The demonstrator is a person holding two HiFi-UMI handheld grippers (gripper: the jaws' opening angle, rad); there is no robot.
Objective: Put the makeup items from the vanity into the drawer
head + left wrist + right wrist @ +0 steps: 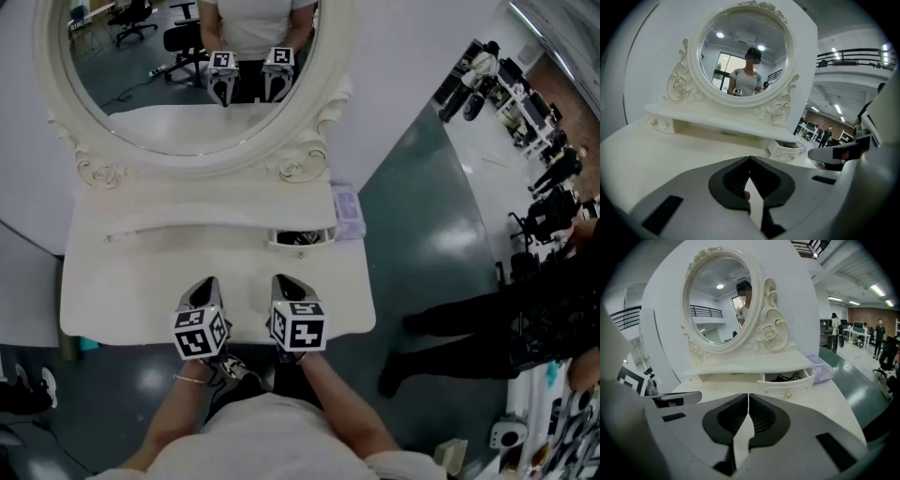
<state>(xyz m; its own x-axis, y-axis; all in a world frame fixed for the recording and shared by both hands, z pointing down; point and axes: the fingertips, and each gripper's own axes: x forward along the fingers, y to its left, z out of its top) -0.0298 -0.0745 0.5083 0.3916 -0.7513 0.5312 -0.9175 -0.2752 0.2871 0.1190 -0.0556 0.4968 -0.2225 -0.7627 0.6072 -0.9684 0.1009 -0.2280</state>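
Cream-white vanity top bare up front; dark makeup bits already lie in the small open drawer under the shelf, right side. Lilac plastic box sits at the vanity's right edge, so a careless swing could knock it off. L gripper & R gripper: jaws closed, empty, near the front edge.

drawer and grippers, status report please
Left gripper shut, empty; right gripper shut, empty. Small cream drawer open, dark items inside. Pale purple box beside it on the cream vanity top; nothing blocking.
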